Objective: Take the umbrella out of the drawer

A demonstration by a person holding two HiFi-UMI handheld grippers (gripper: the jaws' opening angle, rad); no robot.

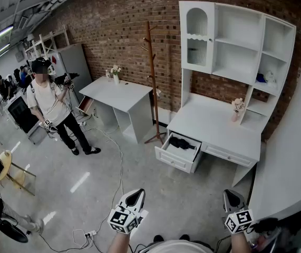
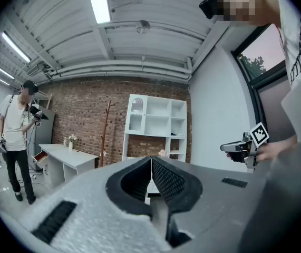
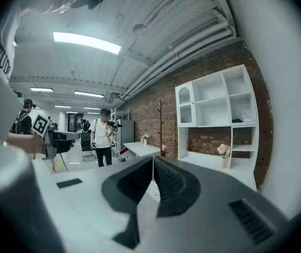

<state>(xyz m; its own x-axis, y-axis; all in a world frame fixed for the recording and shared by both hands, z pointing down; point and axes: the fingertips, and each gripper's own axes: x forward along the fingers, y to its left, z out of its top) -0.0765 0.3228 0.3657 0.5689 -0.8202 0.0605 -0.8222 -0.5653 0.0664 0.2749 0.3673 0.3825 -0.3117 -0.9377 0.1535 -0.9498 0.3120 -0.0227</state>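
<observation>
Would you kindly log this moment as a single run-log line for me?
drawer: open | umbrella: lying in drawer, untouched | left gripper: shut, empty | right gripper: shut, empty

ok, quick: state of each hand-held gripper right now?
Left hand-held gripper: closed, holding nothing.
Right hand-held gripper: closed, holding nothing.

the umbrella (image 1: pixel 182 142) is only a small dark shape in the drawer (image 1: pixel 177 159), too small to tell its details. the shelf things (image 1: pixel 264 78) are too small to name. the wall (image 1: pixel 290 157) hides the desk's (image 1: pixel 213 125) right end. the forearms (image 1: pixel 119 242) are cut off at the head view's lower edge. the left gripper (image 2: pixel 151 161) and right gripper (image 3: pixel 153 159) each hide the drawer in their own views.
</observation>
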